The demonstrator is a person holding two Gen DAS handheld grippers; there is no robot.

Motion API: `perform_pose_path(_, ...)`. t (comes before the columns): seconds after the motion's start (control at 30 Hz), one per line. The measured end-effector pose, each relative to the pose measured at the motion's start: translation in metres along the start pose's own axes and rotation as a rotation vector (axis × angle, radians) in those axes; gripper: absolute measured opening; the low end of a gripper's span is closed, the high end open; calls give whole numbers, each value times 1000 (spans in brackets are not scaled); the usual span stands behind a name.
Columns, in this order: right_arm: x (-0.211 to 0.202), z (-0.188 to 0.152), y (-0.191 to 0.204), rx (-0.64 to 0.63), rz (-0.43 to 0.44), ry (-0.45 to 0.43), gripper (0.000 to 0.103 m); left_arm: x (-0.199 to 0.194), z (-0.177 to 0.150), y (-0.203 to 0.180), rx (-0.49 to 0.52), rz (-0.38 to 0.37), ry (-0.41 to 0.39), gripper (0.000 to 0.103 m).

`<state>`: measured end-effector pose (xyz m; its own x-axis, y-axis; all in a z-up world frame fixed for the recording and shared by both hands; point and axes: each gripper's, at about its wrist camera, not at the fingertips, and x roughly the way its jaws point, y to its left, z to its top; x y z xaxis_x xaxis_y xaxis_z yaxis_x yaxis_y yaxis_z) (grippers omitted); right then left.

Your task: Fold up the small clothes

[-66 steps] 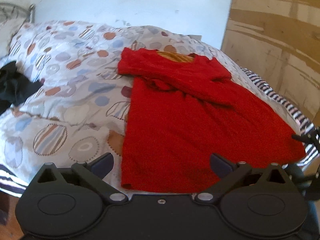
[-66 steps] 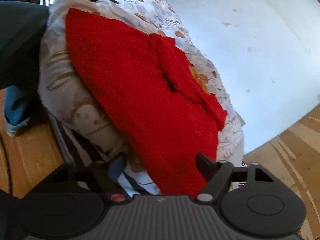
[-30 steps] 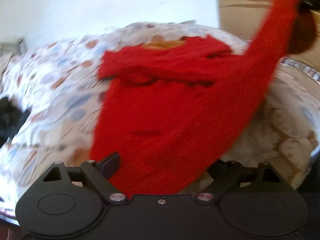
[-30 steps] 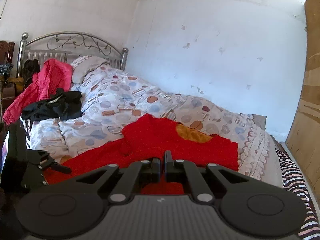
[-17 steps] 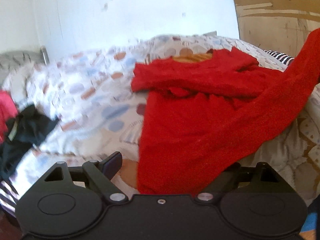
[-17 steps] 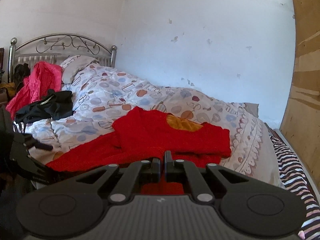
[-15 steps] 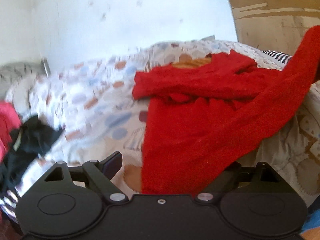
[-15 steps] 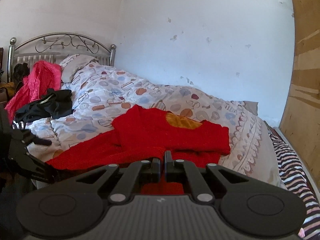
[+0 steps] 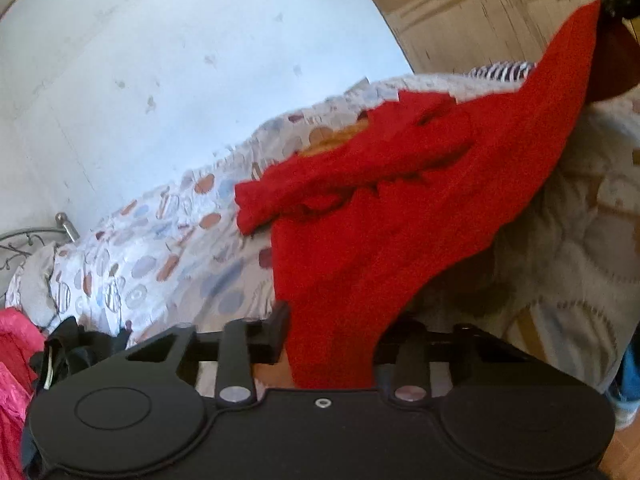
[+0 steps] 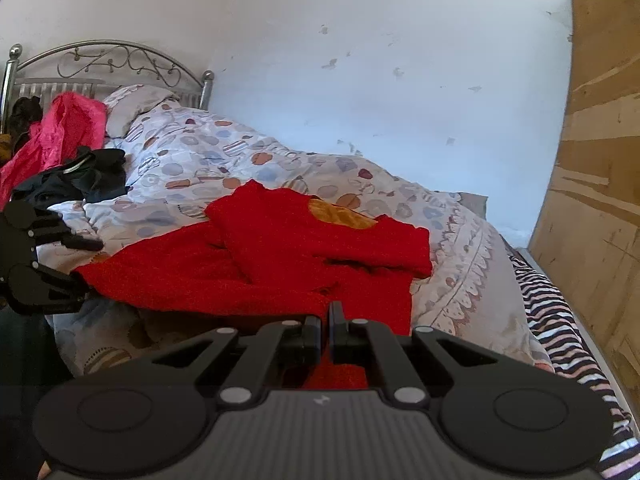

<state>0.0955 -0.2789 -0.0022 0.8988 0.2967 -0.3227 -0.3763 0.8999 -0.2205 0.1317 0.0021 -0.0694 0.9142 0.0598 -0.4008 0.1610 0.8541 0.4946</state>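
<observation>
A small red dress [image 10: 280, 252] with an orange neck lining lies on the patterned bedspread [image 10: 192, 160], its sleeves folded across the chest. My right gripper [image 10: 329, 320] is shut on the dress's right hem corner and holds it lifted. My left gripper [image 9: 332, 332] has the left hem corner [image 9: 332, 344] between its fingers, with a gap still visible beside the left finger [image 9: 278, 330]. It also shows at the left edge of the right wrist view [image 10: 86, 276]. The dress [image 9: 400, 216] stretches up to the right gripper at the top right.
A black garment [image 10: 80, 178] and a pink garment [image 10: 56, 132] lie near the pillow [image 10: 136, 108] and metal headboard [image 10: 104, 60]. A plywood panel [image 10: 600, 200] stands on the right. A striped sheet [image 10: 560, 344] shows at the bed's edge. A white wall is behind.
My left gripper has closed in around the left hem corner and tilted. My right gripper stays shut on the right hem corner, held lifted.
</observation>
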Motion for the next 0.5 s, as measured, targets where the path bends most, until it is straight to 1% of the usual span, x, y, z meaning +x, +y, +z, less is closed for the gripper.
perform_pose_path(0.03,0,-1,-1,3,-1,0,4,1,-2,1,-6,-6,12,23)
perform_pose_path(0.07,-1,-2,0,8,-1,0,4,1,-4,3,-15,-13,22,10)
perform_pose_path(0.13,-1,-4,1,18,5,8,4,0,-8,6,-37,-24,26,7)
perform_pose_path(0.17,-2,-6,3,8,4,12,4,-3,-8,7,-48,-22,15,6)
perform_pose_path(0.23,-4,-11,11,-31,-14,17,4,-9,-8,9,-47,-5,-14,5)
perform_pose_path(0.33,-16,-20,24,-86,-56,-12,4,-22,-5,13,-59,28,-70,5)
perform_pose_path(0.5,-43,-27,37,-120,-96,-54,3,-52,6,25,-101,48,-154,5)
